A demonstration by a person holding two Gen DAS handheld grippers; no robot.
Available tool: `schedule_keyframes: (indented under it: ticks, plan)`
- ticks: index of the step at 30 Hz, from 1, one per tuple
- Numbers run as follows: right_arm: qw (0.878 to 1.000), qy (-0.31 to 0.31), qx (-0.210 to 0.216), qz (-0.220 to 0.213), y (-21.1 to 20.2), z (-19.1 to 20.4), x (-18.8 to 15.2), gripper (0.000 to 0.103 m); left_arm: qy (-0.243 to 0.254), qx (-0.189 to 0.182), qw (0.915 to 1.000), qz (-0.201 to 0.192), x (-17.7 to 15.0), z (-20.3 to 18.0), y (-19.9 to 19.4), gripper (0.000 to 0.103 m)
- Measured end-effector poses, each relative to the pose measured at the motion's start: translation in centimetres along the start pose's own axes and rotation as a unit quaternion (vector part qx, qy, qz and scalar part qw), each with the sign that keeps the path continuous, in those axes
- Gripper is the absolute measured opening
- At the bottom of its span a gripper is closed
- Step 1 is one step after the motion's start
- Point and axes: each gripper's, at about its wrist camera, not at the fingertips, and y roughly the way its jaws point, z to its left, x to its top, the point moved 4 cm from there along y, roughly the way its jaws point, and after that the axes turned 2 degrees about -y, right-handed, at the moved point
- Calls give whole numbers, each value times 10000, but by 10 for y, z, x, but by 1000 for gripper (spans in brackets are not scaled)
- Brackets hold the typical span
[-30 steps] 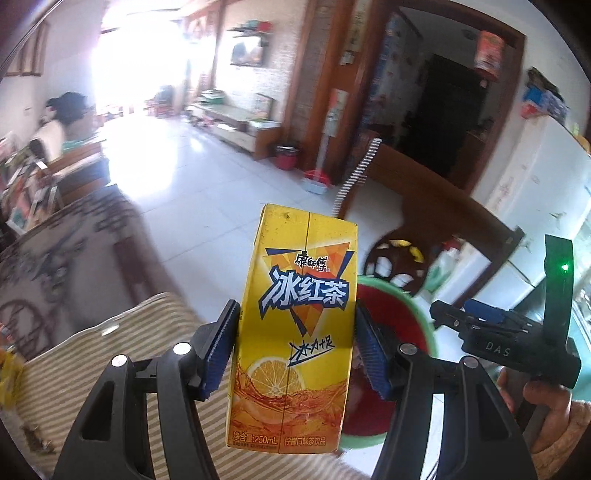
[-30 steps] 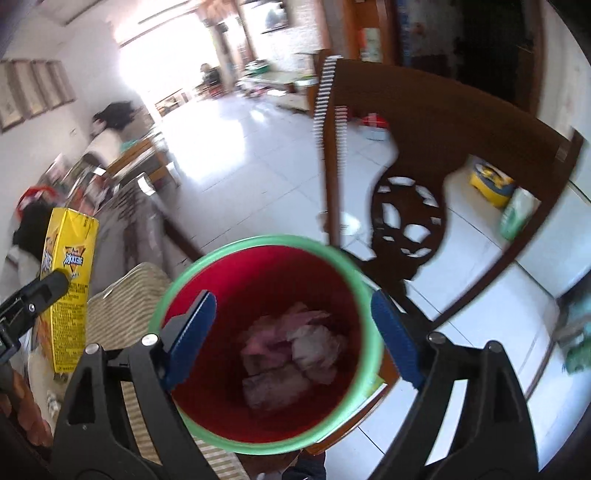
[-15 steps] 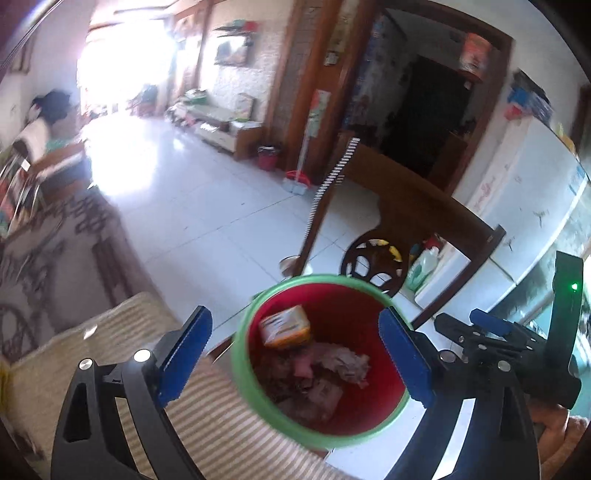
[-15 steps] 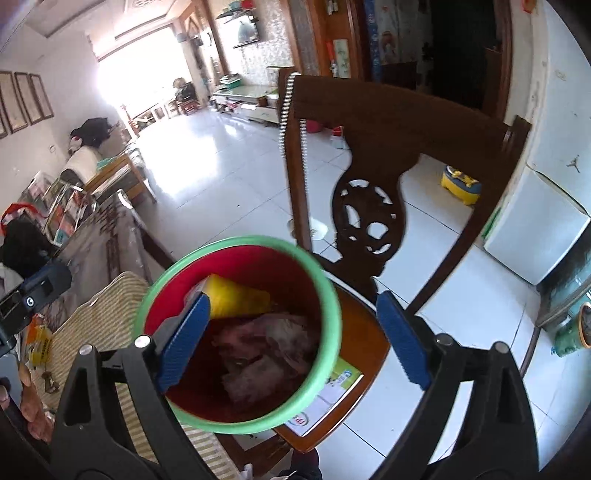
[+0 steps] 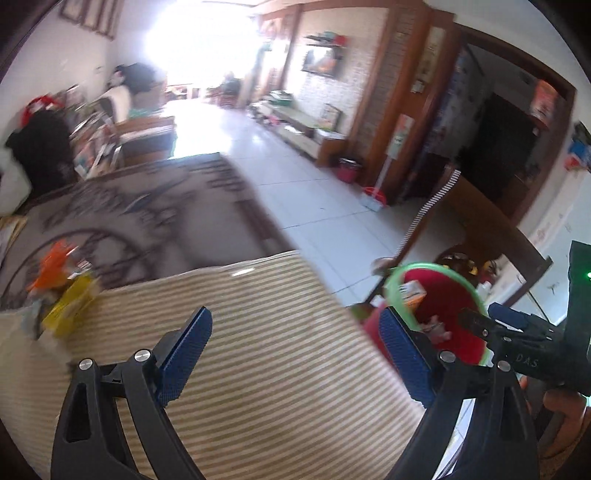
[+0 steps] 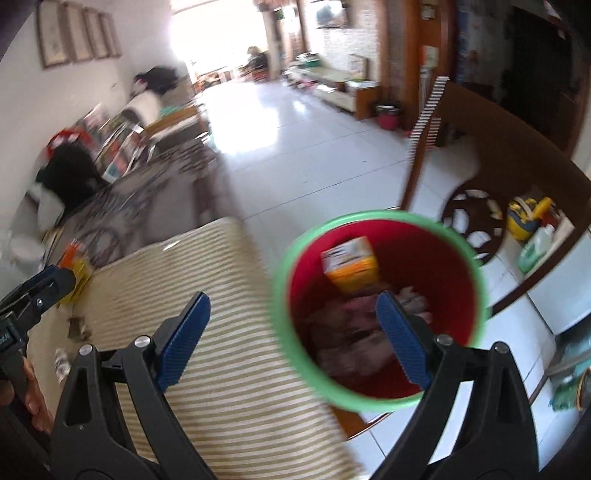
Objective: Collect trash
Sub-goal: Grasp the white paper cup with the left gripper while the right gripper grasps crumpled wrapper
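A striped mat point(image 5: 258, 350) covers the table point(image 5: 147, 206); at its left edge lie a yellow carton point(image 5: 70, 306) and an orange wrapper point(image 5: 55, 264)

a home's living room: tiled floor point(image 5: 295, 177), wall tv point(image 5: 320, 61), framed pictures point(image 6: 79, 35), carved wooden chair point(image 6: 476, 155), patterned rug point(image 5: 140, 218).

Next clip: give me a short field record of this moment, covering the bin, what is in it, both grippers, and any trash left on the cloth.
bin: red bucket with green rim, standing beside the striped cloth
bin contents: yellow drink carton on crumpled paper
left gripper: open, nothing between the jaws, over the striped cloth
right gripper: open, nothing held
trash left: orange and yellow wrappers at the cloth's far left edge, blurred
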Motion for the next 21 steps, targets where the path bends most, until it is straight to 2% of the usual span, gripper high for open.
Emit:
schedule_keyframes:
  ticks: [6, 11, 15, 18, 21]
  plan:
    - [9981, -398, 314, 338, 14, 86, -21, 90, -480, 454, 9978, 29, -22, 100, -31, 88]
    - [9900, -845, 779, 817, 23, 160, -51, 90, -627, 743, 9946, 361, -56, 177, -51, 88]
    - [9764, -1464, 989, 1245, 27, 208, -89, 90, -562, 843, 9915, 821, -91, 212, -52, 86]
    - [9653, -1530, 1174, 1760, 39, 231, -122, 90, -656, 795, 9889, 1070, -114, 228, -51, 86]
    - [9566, -1612, 1253, 2081, 48, 250, -147, 90, -732, 668, 9880, 1182, -128, 235, -51, 86]
